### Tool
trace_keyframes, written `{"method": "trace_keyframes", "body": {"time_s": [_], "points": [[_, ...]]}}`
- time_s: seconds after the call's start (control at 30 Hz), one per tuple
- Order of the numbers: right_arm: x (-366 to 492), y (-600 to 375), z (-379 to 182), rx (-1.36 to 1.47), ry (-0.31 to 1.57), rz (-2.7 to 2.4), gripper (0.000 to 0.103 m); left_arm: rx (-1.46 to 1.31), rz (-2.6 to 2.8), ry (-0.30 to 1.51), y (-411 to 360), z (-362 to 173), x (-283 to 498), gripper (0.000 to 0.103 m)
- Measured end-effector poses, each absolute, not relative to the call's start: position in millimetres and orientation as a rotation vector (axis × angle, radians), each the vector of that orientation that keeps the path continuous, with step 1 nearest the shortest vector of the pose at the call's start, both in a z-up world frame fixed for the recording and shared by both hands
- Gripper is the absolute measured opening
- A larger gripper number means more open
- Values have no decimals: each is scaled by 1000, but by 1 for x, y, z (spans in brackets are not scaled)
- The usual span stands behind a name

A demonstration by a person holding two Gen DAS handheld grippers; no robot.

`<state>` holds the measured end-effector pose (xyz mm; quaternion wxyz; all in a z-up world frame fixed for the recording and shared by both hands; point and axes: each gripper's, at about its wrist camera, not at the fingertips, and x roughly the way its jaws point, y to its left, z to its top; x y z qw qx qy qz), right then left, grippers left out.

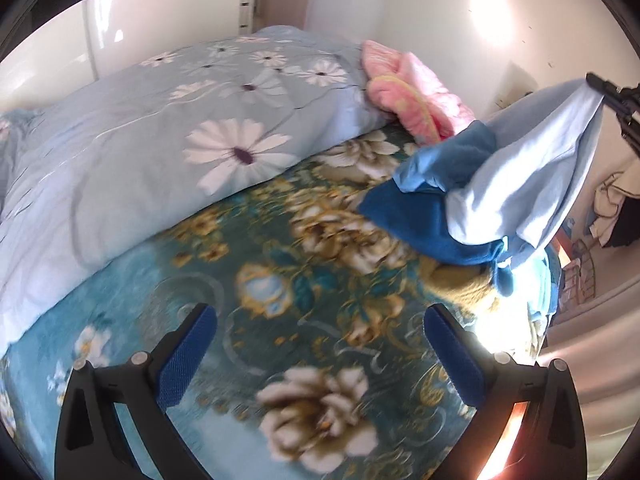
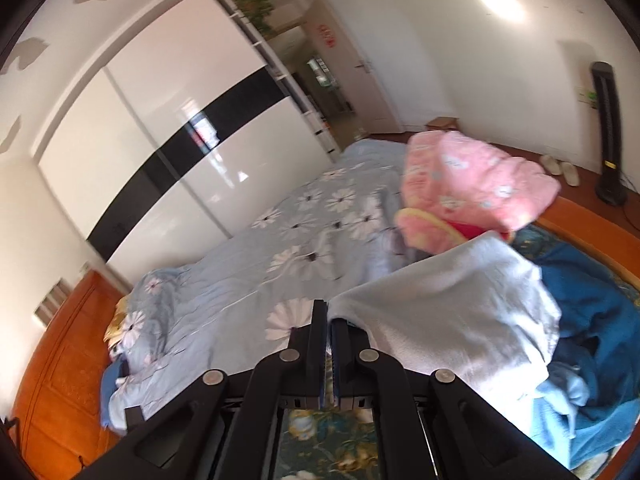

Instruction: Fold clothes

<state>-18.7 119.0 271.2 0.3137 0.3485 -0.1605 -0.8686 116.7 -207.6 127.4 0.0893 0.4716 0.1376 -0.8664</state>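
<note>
Cloth is pinched in my right claw (image 2: 328, 320): a pale blue garment (image 2: 452, 300), its edge clamped between the closed fingers and its body draping away to the right of that claw, down onto a heap of darker blue clothes (image 2: 592, 320) on the bed. My left claw (image 1: 320, 344) is spread wide and holds nothing, hovering over the floral blanket (image 1: 280, 280) with the heap ahead and to its right; from there I see the garment (image 1: 528, 168) hanging from the raised right claw (image 1: 600, 88). A daisy duvet (image 1: 160, 128) lies ahead to the left of the left claw, and a pink blanket (image 2: 472, 184) lies beyond the heap. I judge the step in hand to be lifting this piece clear of the heap so it can be spread out. The next move, as I read it, calls for my empty left claw to find a second edge or corner of the garment, so the cloth can be stretched flat on the bare blanket below it.
</note>
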Motion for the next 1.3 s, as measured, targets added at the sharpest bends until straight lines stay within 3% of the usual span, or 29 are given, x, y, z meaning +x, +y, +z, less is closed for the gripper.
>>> {"method": "trace_keyframes", "body": {"time_s": [0.33, 0.8, 1.03, 1.3], "points": [[76, -26, 303, 869, -289, -2060, 2, 1295, -2395, 544, -304, 133, 260, 103], [239, -202, 337, 833, -392, -1686, 2, 1162, -2107, 605, -410, 138, 466, 103], [260, -220, 270, 1046, -366, -1675, 2, 1156, -1976, 651, -430, 123, 539, 103], [229, -177, 157, 1383, -194, -1799, 2, 1213, -1961, 747, -400, 91, 523, 103]]}}
